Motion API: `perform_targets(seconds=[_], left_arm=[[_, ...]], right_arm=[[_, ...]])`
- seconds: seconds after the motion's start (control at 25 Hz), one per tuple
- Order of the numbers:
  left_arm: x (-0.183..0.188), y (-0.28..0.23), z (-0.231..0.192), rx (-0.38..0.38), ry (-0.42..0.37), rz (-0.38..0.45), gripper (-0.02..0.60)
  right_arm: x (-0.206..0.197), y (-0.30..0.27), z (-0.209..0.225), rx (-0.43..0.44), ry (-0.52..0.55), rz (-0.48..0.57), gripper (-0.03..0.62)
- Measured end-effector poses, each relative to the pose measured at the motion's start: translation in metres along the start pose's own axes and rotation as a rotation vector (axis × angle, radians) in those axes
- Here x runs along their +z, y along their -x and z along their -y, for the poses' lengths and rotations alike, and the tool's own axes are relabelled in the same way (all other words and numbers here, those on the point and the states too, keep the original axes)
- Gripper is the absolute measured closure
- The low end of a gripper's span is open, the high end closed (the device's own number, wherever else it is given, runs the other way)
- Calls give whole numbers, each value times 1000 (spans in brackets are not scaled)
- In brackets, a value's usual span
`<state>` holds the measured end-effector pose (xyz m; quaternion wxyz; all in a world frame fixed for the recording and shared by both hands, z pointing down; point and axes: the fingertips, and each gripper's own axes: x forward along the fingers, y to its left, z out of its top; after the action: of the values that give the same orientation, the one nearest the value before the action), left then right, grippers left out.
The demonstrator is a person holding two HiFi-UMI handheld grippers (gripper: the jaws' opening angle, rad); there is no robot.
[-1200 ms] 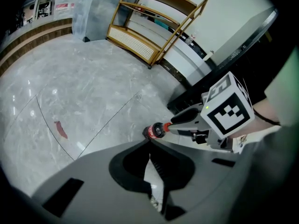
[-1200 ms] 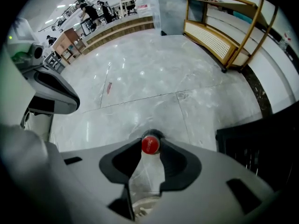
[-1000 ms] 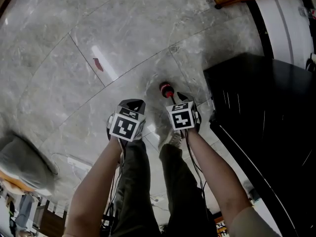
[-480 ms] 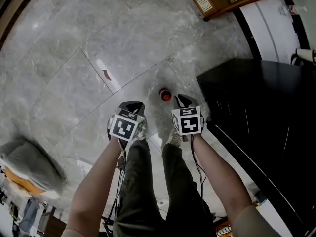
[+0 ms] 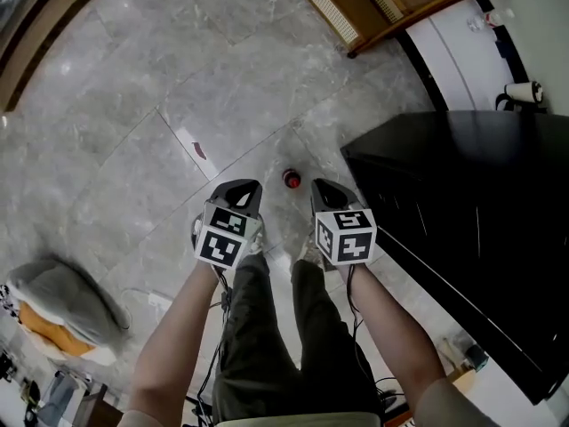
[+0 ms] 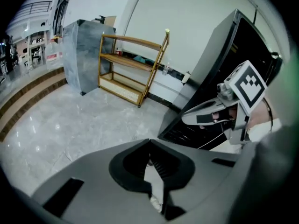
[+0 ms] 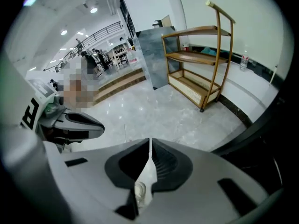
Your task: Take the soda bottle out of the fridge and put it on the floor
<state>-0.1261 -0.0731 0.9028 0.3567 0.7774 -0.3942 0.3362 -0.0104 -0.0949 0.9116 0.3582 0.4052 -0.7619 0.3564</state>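
The soda bottle point(image 5: 291, 179) stands upright on the floor point(image 5: 133, 140). Its long axis points up toward us, so in the head view we see little more than its red cap. It lies just ahead of the tips of both tongs and between them, a little nearer the right tongs point(image 5: 325, 191) than the left tongs point(image 5: 238, 190). Neither touches it, and we judge both to be well above it. Neither gripper view shows the bottle.

The left tongs are closed tip to tip with nothing in them. The right tongs have just been closing and now stand together, a hairline apart at most, also with nothing between them.

The black fridge point(image 5: 462, 203) stands to the right of the right tongs, and its inside is hidden from us. A wooden rack point(image 5: 373, 3) is farther off, beyond the bottle, and we cannot make out what is on it.

With the bottle set on the floor and both tongs free, we judge the task done. Any return to the bottle would mean reaching straight down and slightly forward, most easily with the right hand.
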Motion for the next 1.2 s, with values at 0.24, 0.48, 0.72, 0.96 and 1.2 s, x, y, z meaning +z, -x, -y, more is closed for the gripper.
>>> perform_targets(seconds=[0.24,0.48,0.72,0.96,1.2], left_arm=[[55,68,30,10,-61,97,575],[114,143,69,-33,-12,191,575],[185,218,101,-26,-54,311,575],[253,294,139,2,-145,417,575],[311,386,183,6,-233,549,575]], right_arm=[[50,86,-15,-2,-1,116,589],[117,177,-31,-7,38,277,592],[179,266,-48,-19,81,411,594],[232,359,-66,-21,131,536,595],[282,467,-98,-2,208,685,595]])
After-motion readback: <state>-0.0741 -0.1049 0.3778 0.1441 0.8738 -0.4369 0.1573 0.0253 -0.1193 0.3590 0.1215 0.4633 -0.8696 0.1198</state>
